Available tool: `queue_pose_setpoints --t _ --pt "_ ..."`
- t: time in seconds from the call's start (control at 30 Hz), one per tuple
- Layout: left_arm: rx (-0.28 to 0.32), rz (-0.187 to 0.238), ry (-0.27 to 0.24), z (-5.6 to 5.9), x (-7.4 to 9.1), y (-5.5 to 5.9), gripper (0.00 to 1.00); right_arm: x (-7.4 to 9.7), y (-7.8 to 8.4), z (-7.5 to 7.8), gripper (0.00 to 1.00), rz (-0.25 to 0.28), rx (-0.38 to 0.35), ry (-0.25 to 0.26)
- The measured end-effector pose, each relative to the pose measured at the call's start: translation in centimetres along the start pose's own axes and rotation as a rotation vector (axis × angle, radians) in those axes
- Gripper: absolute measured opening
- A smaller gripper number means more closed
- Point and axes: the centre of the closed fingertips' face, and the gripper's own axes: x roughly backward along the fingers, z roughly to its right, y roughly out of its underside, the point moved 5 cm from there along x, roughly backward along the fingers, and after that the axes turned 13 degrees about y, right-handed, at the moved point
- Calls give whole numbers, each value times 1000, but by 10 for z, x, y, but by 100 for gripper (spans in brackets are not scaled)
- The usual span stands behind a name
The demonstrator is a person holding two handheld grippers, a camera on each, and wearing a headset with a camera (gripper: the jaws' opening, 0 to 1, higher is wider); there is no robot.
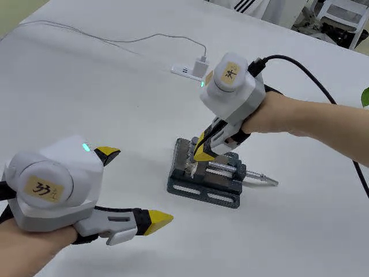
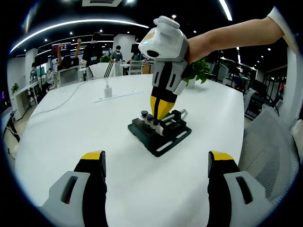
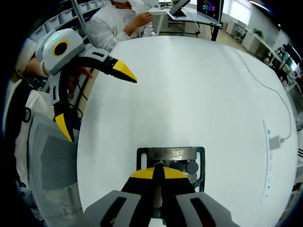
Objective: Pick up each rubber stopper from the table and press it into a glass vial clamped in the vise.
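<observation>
A dark bench vise (image 1: 203,183) (image 2: 163,137) (image 3: 147,156) sits mid-table and clamps a row of small vials capped by dark rubber stoppers (image 2: 144,114) (image 3: 191,167). My right gripper (image 1: 201,154) (image 2: 160,112) (image 3: 158,172) points straight down into the vise, jaws shut, tips on the top of one vial. What lies under the tips is hidden. My left gripper (image 1: 134,186) (image 2: 156,156) (image 3: 94,101) hovers open over bare table, short of the vise, with nothing between its fingers.
A white power strip (image 1: 185,71) (image 2: 117,97) (image 3: 273,142) with a charger and a long cable lies at the far side of the table. The vise's screw handle (image 1: 260,178) sticks out to the right. Office chairs and several people are beyond the table.
</observation>
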Motion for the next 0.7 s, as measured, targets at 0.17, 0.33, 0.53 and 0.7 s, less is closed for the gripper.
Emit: queue_pose_setpoints --t 0.17,0.33,0.53,0.7 --pt "8 -2 3 0 -1 2 88 1 0 1 0 -6 9 -3" --pt "12 -4 7 -1 -4 3 87 3 3 5 0 -14 9 -1" --pt "16 -5 10 -1 -6 3 87 1 3 6 0 -10 13 -11" --pt "21 -8 14 -1 -7 3 87 1 3 8 0 -12 12 -16"
